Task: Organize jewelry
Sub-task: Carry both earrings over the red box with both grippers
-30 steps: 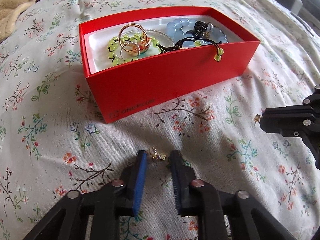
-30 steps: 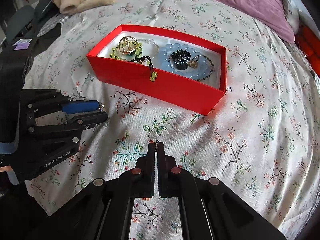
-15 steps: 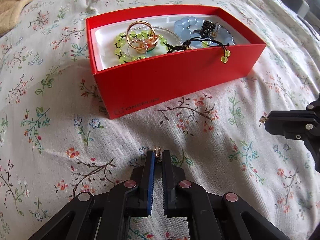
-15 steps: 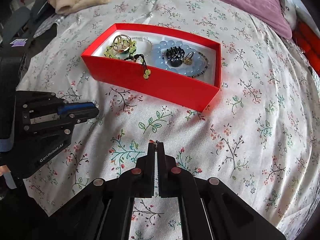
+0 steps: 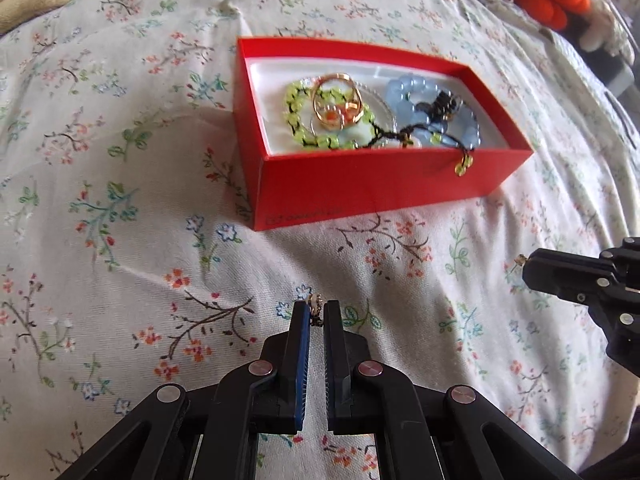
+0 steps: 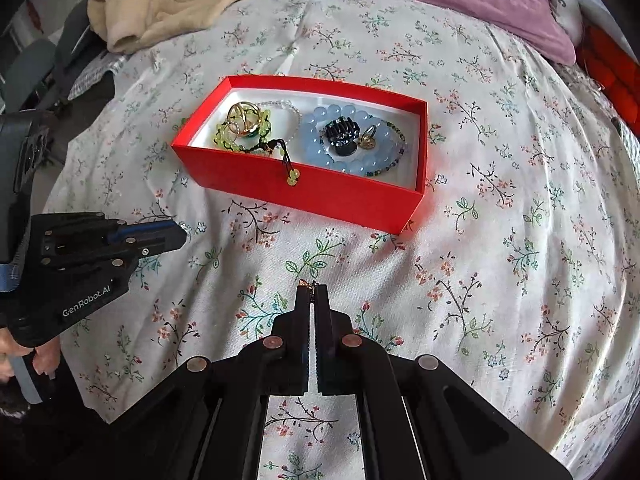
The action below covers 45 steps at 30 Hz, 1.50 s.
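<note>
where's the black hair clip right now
The black hair clip lies inside the red box, toward its right end in the right wrist view, on the blue bead bracelet beside a gold ring.

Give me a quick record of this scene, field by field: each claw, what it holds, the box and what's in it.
left claw: shut on small gold earring
right claw: shut on tiny gold piece
red box: open, on floral bedspread
box contents: green bead bracelet, blue bead bracelet, gold rings, black clip
</note>
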Available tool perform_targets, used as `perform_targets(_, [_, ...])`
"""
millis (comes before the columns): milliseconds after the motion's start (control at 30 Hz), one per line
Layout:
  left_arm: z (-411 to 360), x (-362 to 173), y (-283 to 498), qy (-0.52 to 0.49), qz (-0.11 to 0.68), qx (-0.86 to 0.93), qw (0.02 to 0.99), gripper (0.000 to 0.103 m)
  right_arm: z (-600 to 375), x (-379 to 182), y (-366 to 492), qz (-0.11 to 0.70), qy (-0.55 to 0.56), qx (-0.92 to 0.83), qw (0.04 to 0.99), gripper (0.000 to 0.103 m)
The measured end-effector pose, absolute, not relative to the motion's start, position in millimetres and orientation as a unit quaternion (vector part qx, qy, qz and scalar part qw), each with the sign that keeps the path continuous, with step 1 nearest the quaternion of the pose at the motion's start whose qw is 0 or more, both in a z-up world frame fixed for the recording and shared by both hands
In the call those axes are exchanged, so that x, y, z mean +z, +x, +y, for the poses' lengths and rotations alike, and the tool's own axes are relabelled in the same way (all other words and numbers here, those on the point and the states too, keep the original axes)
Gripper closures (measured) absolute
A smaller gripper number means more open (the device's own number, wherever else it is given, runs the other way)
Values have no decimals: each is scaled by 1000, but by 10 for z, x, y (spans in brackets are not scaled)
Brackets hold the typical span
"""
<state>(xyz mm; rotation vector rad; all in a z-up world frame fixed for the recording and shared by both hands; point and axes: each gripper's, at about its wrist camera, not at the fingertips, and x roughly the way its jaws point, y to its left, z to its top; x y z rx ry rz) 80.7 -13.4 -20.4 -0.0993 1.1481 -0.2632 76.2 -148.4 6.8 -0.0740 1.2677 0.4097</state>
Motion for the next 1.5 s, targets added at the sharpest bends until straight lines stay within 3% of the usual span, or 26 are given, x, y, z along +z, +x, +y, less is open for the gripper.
perform_targets(600, [-221, 334, 1069, -89, 480, -106, 866, 102, -1680, 527, 1023, 544, 37, 170, 821, 101])
perform_targets(1500, [-547, 139, 1672, -81, 454, -64, 885, 101, -1716, 327, 1659, 531, 92, 129, 832, 101])
